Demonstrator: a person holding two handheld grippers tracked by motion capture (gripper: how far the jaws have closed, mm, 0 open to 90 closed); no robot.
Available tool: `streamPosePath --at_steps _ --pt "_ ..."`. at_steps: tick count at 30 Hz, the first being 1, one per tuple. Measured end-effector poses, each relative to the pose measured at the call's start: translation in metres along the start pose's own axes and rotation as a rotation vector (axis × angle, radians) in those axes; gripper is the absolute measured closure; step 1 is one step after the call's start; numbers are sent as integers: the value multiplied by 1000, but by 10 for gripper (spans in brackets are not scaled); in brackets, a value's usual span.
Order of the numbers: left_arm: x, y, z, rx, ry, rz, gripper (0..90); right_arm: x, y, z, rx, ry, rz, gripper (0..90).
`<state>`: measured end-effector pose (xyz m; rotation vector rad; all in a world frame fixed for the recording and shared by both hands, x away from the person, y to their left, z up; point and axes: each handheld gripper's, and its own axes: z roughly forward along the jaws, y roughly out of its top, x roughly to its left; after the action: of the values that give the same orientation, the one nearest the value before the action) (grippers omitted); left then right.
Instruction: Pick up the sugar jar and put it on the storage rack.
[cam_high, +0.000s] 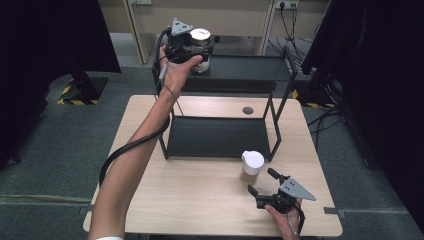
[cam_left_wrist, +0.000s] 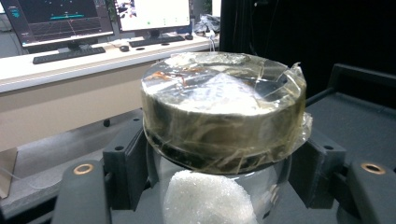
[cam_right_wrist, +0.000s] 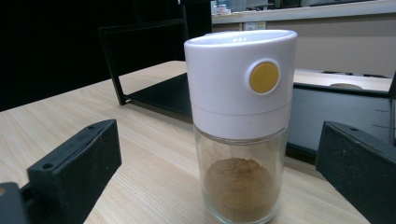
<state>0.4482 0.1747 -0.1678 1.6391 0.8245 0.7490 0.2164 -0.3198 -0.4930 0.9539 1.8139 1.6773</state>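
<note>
My left gripper (cam_high: 202, 50) is raised over the left end of the black rack's top shelf (cam_high: 250, 67). It is shut on a glass jar (cam_left_wrist: 219, 116) with a film-wrapped lid and white grains inside. The jaws press on the jar's glass body from both sides. Whether the jar's base touches the shelf I cannot tell. A spice jar (cam_high: 251, 167) with a white cap, a yellow button and brown powder (cam_right_wrist: 240, 186) stands on the wooden table (cam_high: 190, 200) in front of the rack. Just before it my right gripper (cam_high: 262, 181) is open, a jaw on each side, apart from the glass.
The rack's lower shelf (cam_high: 215, 137) lies bare on the table. A round dark cable hole (cam_high: 248, 110) sits behind it. The left gripper's cable (cam_high: 125, 147) hangs along the forearm. A desk with monitors (cam_left_wrist: 60, 21) stands beyond the rack.
</note>
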Motion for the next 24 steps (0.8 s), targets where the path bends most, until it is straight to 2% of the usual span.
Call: streamPosePath --at_steps 8,10,13,19,24 --pt "0 -3 0 -9 7 -12 305 0 0 1 1 2 -1 5" --pt "0 -4 0 -15 9 -31 299 1 0 1 1 2 0 5" --pt "0 -5 -3 -35 12 -92 170 0 0 1 1 2 0 5" --pt "-6 -2 -10 -47 27 -98 23 1 0 1 1 3 2 5" --pt "-8 -4 -15 -62 19 -104 2 1 0 1 3 4 2 5"
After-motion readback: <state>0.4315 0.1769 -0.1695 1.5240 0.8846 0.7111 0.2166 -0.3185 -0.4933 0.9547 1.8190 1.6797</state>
